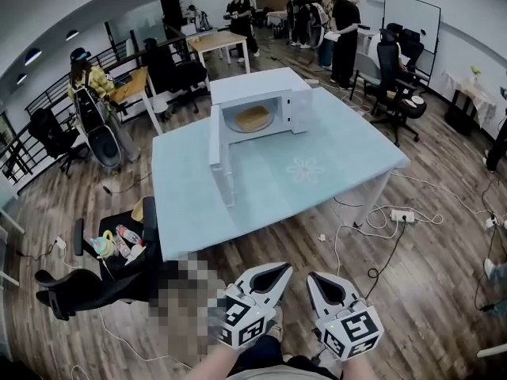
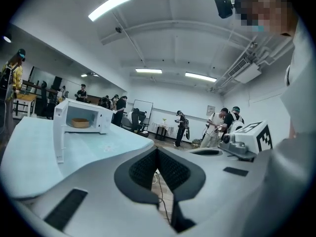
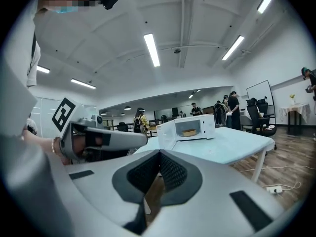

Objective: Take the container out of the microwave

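A white microwave [image 1: 257,101] stands at the far side of a light-blue table [image 1: 333,157], its door [image 1: 215,145] swung wide open to the left. Inside lies a tan round container [image 1: 252,118], also seen in the left gripper view as container [image 2: 80,123] and in the right gripper view as container [image 3: 189,132]. Both grippers hang side by side in front of the table's near edge, well short of the microwave. My left gripper [image 1: 281,268] [image 2: 157,150] is shut and holds nothing. My right gripper [image 1: 312,277] [image 3: 159,153] is shut too, with nothing in it.
A black chair [image 1: 95,267] with bottles and small items stands at the table's near left corner. A power strip [image 1: 402,214] and cables lie on the wooden floor to the right. Several people, desks and office chairs [image 1: 392,74] fill the back of the room.
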{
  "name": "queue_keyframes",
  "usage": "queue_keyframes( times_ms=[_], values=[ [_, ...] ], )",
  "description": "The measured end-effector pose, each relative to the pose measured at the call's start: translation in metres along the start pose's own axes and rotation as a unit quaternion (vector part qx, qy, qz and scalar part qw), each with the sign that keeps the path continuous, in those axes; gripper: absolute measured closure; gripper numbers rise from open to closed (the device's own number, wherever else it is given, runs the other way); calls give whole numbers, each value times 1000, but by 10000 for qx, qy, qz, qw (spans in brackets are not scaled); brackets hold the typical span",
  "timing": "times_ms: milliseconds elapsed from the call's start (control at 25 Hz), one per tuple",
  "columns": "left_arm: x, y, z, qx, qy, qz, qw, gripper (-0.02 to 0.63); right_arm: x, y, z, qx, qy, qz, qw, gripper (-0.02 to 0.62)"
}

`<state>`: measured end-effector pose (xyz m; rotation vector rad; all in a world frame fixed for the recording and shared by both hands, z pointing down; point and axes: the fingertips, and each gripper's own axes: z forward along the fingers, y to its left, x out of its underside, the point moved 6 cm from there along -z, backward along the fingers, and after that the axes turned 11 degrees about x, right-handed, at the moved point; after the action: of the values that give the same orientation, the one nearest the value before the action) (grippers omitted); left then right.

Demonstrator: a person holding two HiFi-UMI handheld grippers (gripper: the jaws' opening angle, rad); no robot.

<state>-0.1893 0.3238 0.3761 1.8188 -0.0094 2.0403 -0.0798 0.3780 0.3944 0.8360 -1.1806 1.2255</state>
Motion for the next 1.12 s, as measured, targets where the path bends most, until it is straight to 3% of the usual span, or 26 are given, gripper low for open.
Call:
queue_keyframes(
  times_ms=[120,240,480,640,760,1120],
  values=[
    [-19,46,13,-63,-76,64,9999,609,-11,-10,36,-30,56,-17,10000,587],
    [-29,87,28,-54,-59,-127,9999,609,-26,-14,65,6,41,-197,9998,588],
    [-49,132,64,647,-99,95,9978,609,-46,-41,123,376,-93,-22,9992,588],
    [-42,156,73,743,-73,-335,9966,609,-48,-48,147,487,86,-35,9988,588],
    [-37,166,74,747,-210,-755,9941,609,-39,-49,161,432,354,-65,9984,588],
    [-34,217,81,126,-51,-849,9963,609,-46,-60,226,-251,514,-175,9982,588]
  ],
)
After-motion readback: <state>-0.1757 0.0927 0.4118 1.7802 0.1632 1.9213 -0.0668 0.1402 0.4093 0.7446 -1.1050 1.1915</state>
